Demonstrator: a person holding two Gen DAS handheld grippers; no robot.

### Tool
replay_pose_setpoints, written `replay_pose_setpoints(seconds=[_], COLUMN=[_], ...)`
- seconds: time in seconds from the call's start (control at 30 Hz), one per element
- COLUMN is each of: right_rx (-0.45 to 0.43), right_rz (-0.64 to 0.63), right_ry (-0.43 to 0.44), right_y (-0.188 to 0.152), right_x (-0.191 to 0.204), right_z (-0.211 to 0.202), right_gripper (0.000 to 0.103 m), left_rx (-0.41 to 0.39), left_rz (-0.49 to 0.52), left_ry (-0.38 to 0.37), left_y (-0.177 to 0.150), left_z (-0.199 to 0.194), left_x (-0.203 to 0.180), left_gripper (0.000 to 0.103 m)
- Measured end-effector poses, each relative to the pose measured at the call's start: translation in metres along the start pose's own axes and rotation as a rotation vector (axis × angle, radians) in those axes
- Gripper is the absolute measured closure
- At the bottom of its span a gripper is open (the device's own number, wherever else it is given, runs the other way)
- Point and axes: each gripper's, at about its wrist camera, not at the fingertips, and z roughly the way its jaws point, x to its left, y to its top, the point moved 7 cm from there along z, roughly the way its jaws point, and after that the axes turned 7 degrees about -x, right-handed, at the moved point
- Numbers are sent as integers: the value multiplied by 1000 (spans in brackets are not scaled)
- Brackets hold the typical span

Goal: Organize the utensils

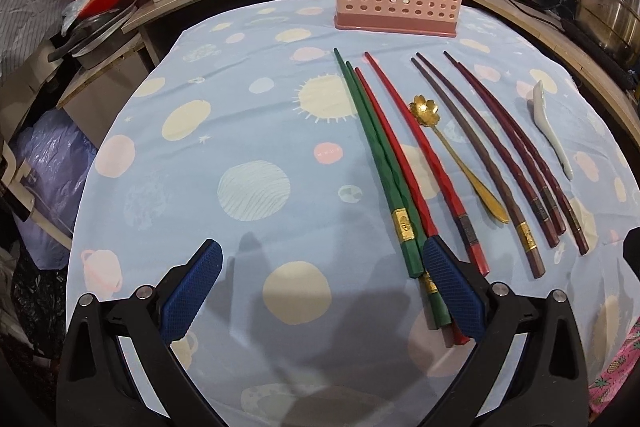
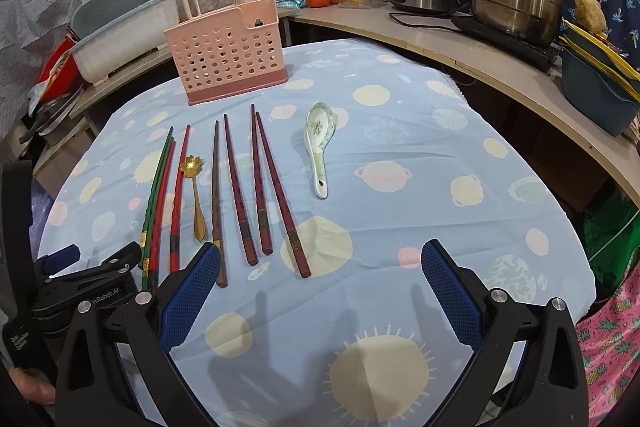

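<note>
Both tools share one build. The left gripper has two glossy black plastic arms shaped like broad wedges, each with a triangular recess moulded into its outer face. Two round silver screw heads sit on each arm, just behind the fingers, which are faced with deep blue pads in a fine cross-hatched grip texture and taper to angled tips. The right gripper matches it: black arms, silver screws, blue textured pads. Seen from the right wrist, the left tool's black body carries white lettering ending "nRobot.AI".
</note>
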Motion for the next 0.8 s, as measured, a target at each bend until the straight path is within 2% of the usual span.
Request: replay_pose_setpoints(seconds=[0.4, 0.47, 0.63, 0.73, 0.8], right_rx=[9, 11, 11, 13, 12], right_rz=[-10, -12, -9, -20, -34], right_ry=[3, 3, 2, 6, -1], right_y=[-3, -4, -3, -2, 1], right_x=[3, 3, 2, 3, 3], right_z=[2, 2, 3, 11, 18], right_gripper=[6, 6, 6, 6, 7], left_rx=[-2, 24, 24, 21, 15], left_rz=[3, 10, -19, -23, -17], left_ry=[-1, 15, 17, 1, -16], left_y=[-1, -4, -6, -4, -2], left_z=[7, 14, 13, 12, 12], left_x=[1, 2, 12, 11, 7], left_gripper=[6, 6, 6, 14, 24])
